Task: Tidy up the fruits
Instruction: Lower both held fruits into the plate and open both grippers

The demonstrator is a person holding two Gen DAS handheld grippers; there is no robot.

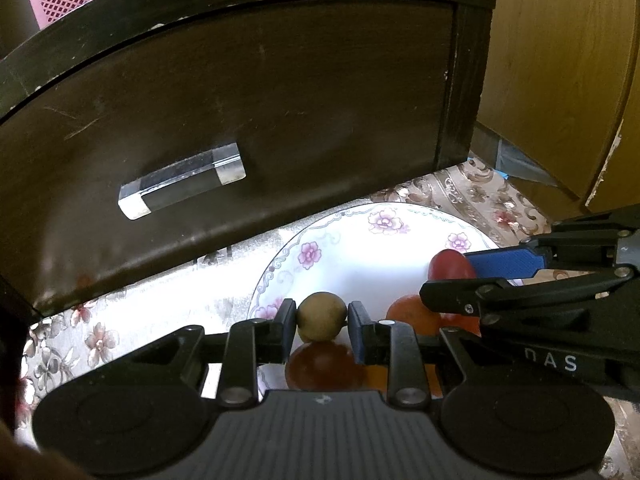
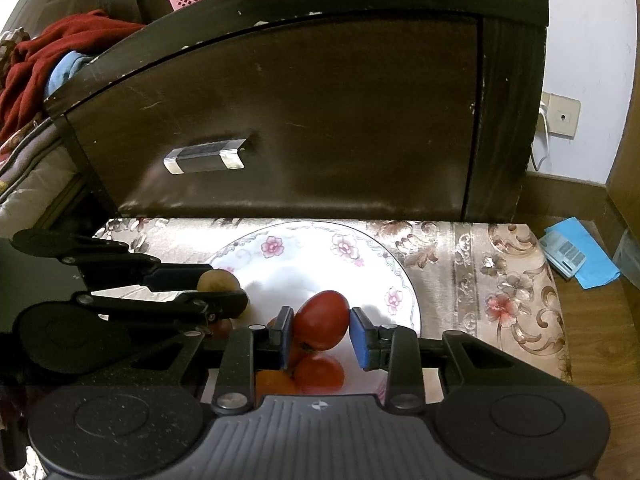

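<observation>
The left gripper (image 1: 322, 322) is clamped on a round tan fruit (image 1: 322, 316), held above the near edge of the flowered plate (image 1: 360, 232). The right gripper (image 2: 320, 334) is closed on a red tomato-like fruit (image 2: 322, 320) over the same plate, above further red and orange fruits (image 2: 320, 374). The plate is carried on a patterned cloth (image 2: 480, 264) before a dark cabinet (image 2: 320, 120)
</observation>
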